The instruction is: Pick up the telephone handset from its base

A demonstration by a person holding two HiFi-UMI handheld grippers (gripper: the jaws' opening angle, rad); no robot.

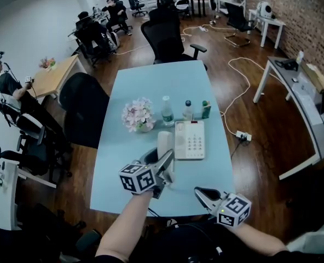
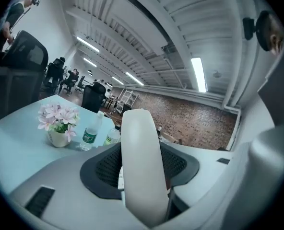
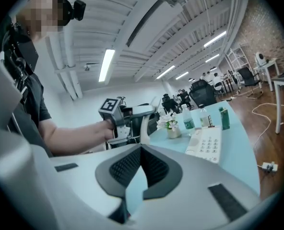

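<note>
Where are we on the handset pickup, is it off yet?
Done: the left tool is shut on the handset. In hand: it holds the handset beside the base, apparently clear of it in the right gripper view. Left: little, perhaps lifting further. The right tool is shut and empty.

An operator in a dark short-sleeved shirt (image 3: 32,97) works with a black head-mounted camera (image 3: 73,8) strapped on. The pale grey moulded-plastic left gripper (image 1: 167,159) and the matching pale grey right gripper (image 1: 199,191) share one design: broad, smooth shells tapering to pointed jaws, each jaw lined with a black ribbed pad (image 3: 124,169). Small dark rectangular patches (image 3: 227,201) sit on the flanks of the shells. Each tool carries at its rear a white cube printed with black square markers (image 1: 137,178), and the forearms behind are bare below the sleeves.
</note>
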